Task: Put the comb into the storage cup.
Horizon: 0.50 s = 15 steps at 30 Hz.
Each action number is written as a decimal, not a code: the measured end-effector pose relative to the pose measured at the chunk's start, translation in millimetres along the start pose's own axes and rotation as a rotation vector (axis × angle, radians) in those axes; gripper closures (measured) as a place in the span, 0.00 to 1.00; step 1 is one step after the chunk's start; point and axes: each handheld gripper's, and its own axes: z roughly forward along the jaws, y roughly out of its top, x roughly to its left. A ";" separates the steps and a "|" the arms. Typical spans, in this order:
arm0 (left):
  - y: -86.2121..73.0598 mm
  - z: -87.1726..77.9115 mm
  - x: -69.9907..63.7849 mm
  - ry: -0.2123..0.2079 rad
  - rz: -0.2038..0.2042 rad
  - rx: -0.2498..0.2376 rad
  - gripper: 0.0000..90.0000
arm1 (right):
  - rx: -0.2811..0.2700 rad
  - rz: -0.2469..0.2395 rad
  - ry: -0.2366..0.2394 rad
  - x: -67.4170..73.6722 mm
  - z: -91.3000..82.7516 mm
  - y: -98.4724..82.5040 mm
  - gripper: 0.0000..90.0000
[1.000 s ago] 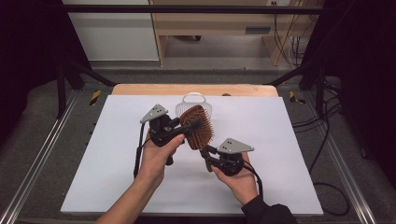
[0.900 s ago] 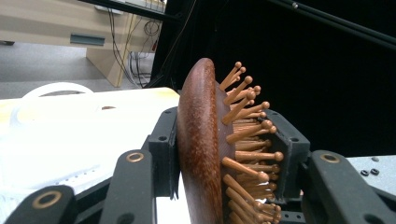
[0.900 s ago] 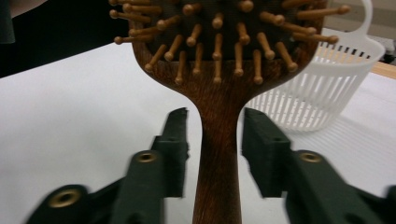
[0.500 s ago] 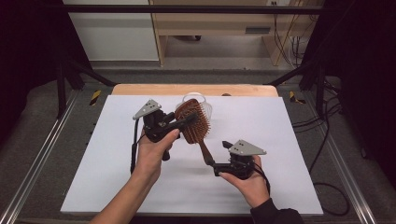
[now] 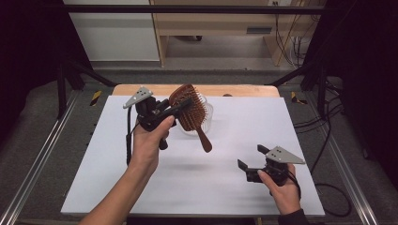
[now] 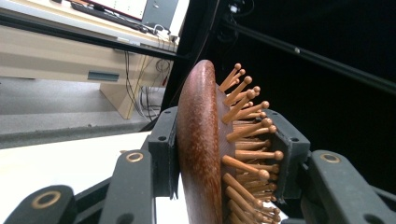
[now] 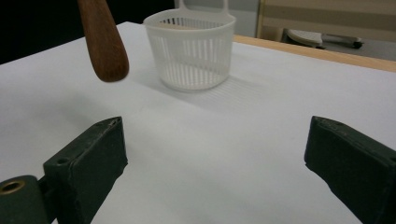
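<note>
The left gripper (image 5: 180, 105) has its jaws clamped on the head of the wooden hairbrush (image 5: 191, 112), smooth back on one side and peg bristles on the other. The handle hangs down-right over the white slotted basket (image 5: 206, 123). The right gripper (image 5: 248, 161), jaws just opened and empty, sits low over the tabletop (image 5: 117, 187), well apart.

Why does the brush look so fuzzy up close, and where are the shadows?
In the left gripper view the hairbrush sits so near the camera that its wooden back and pins go soft, as do the left tongs. In the right gripper view the white basket casts a faint striped shadow on the table. In the high view the room edges are dark.
</note>
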 end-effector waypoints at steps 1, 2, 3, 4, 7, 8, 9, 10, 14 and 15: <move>2.5 1.5 0.4 0.000 0.001 -0.002 0.59 | -0.007 0.010 -0.009 -3.0 -2.5 -1.1 0.07; 4.9 2.9 0.2 0.005 0.006 -0.004 0.59 | -0.013 0.014 -0.020 -5.8 -4.3 -1.6 0.07; 7.3 4.3 0.0 0.013 0.014 -0.003 0.59 | -0.022 0.021 -0.025 -8.1 -5.5 -1.6 0.07; 9.7 5.9 -0.3 0.018 0.019 -0.002 0.59 | -0.033 0.029 -0.028 -10.1 -6.2 -1.4 0.07; 16.0 10.4 -1.2 0.021 0.032 -0.010 0.59 | -0.041 0.037 -0.031 -14.2 -6.2 -2.2 0.07; 17.7 11.8 -1.8 0.025 0.037 -0.011 0.59 | -0.038 0.040 -0.033 -15.3 -6.0 -2.9 0.07; 19.3 13.2 -2.4 0.029 0.043 -0.011 0.59 | -0.037 0.048 -0.034 -16.0 -6.0 -3.7 0.07; 20.8 14.6 -2.8 0.031 0.047 -0.013 0.59 | -0.038 0.049 -0.035 -16.8 -6.3 -4.4 0.07; 26.3 20.2 -2.0 0.037 0.044 -0.029 0.59 | -0.048 0.051 -0.039 -17.8 -7.9 -5.0 0.07; 27.6 21.6 -1.6 0.039 0.045 -0.034 0.59 | -0.052 0.053 -0.044 -18.0 -8.0 -5.0 0.07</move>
